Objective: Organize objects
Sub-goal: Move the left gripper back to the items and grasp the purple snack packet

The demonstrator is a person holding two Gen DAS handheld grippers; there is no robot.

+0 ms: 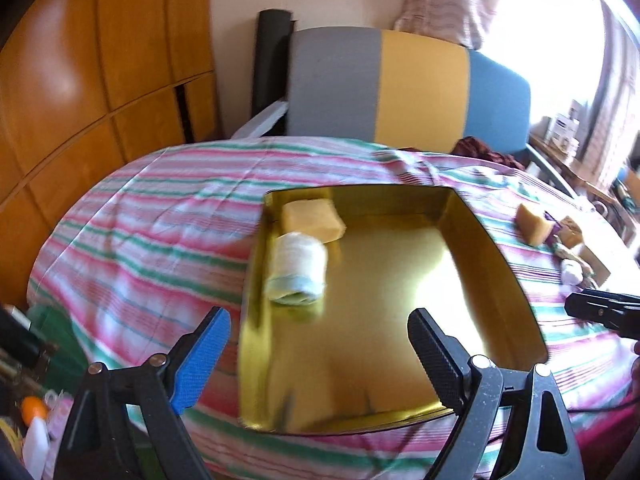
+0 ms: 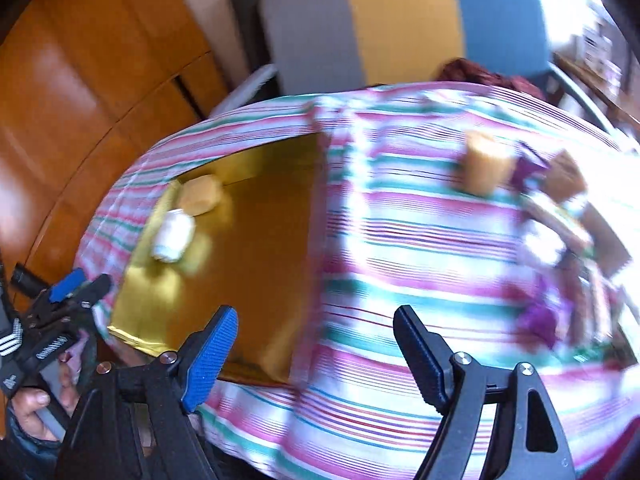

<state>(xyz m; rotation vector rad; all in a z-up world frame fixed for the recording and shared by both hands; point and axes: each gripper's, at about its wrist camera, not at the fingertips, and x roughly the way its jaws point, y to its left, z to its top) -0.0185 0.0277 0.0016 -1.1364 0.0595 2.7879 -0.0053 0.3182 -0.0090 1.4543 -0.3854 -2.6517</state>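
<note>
tin (image 1: pixel 472 240): gold inside
cloth (image 1: pixel 160 208): pink/green/white stripes
sponge (image 1: pixel 312 220): yellow
roll (image 1: pixel 298 268): white w/ pale green
chair (image 1: pixel 420 80): grey/yellow/blue

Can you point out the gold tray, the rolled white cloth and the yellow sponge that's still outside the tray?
gold tray (image 1: pixel 472 224): left wrist view, right inner wall.
rolled white cloth (image 1: pixel 298 266): left wrist view, middle of the roll.
yellow sponge outside the tray (image 2: pixel 484 164): right wrist view, front face.
</note>
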